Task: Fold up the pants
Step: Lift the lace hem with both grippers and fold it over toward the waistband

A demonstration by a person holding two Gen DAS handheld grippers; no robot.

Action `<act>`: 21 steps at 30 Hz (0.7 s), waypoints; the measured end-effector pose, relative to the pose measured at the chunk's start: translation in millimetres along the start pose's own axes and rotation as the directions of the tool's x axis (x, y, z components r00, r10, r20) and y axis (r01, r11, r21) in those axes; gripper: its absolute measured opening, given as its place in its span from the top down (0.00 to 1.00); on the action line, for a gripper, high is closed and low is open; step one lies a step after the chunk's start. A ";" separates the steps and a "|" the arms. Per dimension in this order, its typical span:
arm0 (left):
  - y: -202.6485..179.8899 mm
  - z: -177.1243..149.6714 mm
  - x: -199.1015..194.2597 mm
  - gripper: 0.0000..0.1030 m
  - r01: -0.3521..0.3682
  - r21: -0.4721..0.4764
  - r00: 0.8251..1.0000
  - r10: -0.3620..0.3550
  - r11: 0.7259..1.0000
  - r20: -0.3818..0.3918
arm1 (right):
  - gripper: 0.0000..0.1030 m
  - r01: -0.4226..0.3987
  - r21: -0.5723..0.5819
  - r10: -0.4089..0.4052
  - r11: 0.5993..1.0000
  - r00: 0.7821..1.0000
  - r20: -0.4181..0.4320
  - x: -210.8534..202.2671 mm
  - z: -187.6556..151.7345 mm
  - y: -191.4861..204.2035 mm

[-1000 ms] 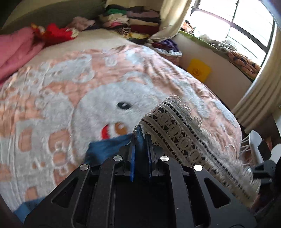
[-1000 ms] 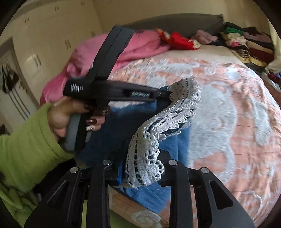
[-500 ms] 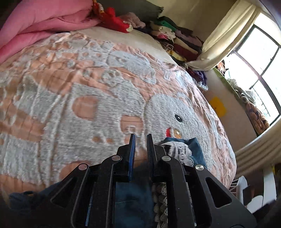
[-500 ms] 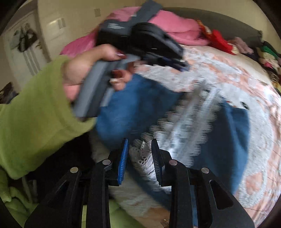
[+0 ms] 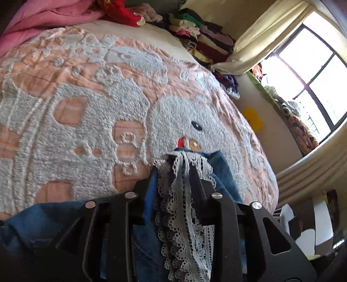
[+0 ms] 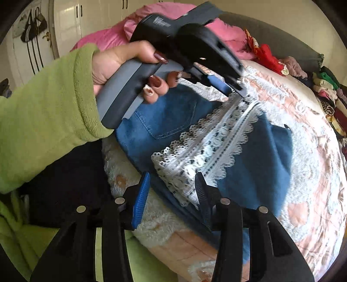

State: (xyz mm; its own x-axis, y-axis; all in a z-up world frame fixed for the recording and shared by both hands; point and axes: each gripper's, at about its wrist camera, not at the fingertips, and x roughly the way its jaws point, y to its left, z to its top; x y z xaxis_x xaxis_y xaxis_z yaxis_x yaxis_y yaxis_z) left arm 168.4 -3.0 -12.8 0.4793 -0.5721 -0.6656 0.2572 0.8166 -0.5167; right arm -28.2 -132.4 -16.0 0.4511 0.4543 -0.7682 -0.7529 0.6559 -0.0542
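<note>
The blue denim pants (image 6: 249, 169) with a white lace hem band (image 6: 208, 149) lie folded on the bed near its front edge. In the left wrist view the lace (image 5: 184, 208) runs between the fingers of my left gripper (image 5: 173, 171), which is open and sits low over the denim (image 5: 221, 167). The left gripper also shows in the right wrist view (image 6: 229, 86), its tips at the far end of the lace band. My right gripper (image 6: 173, 188) is open and empty, just above the near end of the lace.
A peach and white fleece blanket (image 5: 86, 104) covers the bed. A pink duvet (image 5: 43, 19) and red cloth lie at the head. Stacked folded clothes (image 5: 201, 39) sit at the far corner by the curtain and window. White chairs (image 5: 314, 227) stand beside the bed.
Both grippers have let go of the lace hem and opened. The pants now lie flat and folded on the bed. Both grippers have dropped low over the lace.
</note>
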 end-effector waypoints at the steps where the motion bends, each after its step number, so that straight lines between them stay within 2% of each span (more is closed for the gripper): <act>1: 0.3 -0.2 3.4 0.75 -0.002 0.000 1.000 0.002 1.000 -0.008 | 0.57 0.011 -0.004 -0.011 1.000 1.000 0.001 4.4 2.2 2.2; 2: 0.2 -1.2 6.8 0.74 -0.006 -0.001 1.000 0.006 1.000 -0.017 | 0.54 0.029 -0.007 -0.029 1.000 1.000 0.003 8.5 4.7 3.6; 6: 2.0 0.4 15.8 0.61 -0.007 -0.010 0.999 0.007 1.000 -0.032 | 0.53 0.094 -0.053 -0.096 0.994 0.994 -0.044 34.6 9.4 5.7; 7: 2.7 1.4 19.3 0.59 -0.011 -0.013 0.999 0.010 1.000 -0.038 | 0.54 0.088 -0.056 -0.091 0.995 0.995 -0.050 36.8 7.5 5.7; 9: 5.0 3.0 26.6 0.59 -0.016 -0.021 0.998 0.015 1.000 -0.055 | 0.63 0.073 -0.035 -0.075 0.997 0.996 -0.049 38.0 6.3 -0.1; 10: 5.1 3.8 29.7 0.67 -0.021 -0.023 0.998 0.019 1.000 -0.064 | 0.73 0.063 -0.021 -0.064 0.998 0.997 -0.045 36.6 6.8 -1.7; 11: 4.5 4.4 31.6 0.91 -0.025 -0.018 0.997 0.024 1.000 -0.072 | 0.80 0.037 0.003 -0.037 0.999 0.999 -0.036 32.9 8.1 -5.7; 14: -5.6 3.6 22.9 0.91 -0.040 0.015 0.998 0.041 0.999 -0.042 | 0.82 -0.058 0.097 0.056 0.994 0.998 0.024 14.6 11.5 -21.8; 16: -10.9 2.7 7.5 0.91 -0.034 0.036 0.999 0.034 0.999 -0.001 | 0.82 -0.108 0.104 0.102 0.989 0.993 0.060 3.9 14.2 -24.6; 19: -6.9 -1.1 0.6 0.91 -0.086 0.044 0.996 0.086 0.995 0.003 | 0.82 -0.121 0.075 0.117 0.990 0.991 0.057 4.5 16.6 -17.8; 21: 2.3 -4.1 5.1 0.91 -0.106 0.010 0.994 0.106 0.994 -0.031 | 0.82 -0.129 0.057 0.127 0.990 0.991 0.035 14.7 17.8 -12.6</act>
State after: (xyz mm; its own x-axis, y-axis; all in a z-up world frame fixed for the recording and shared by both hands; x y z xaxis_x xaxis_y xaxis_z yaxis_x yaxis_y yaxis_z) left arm 168.1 -4.3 -19.6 0.4778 -0.4843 -0.7329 0.2136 0.8733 -0.4378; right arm -3.6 -123.2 -15.3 0.3677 0.5548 -0.7463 -0.7764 0.6249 0.0820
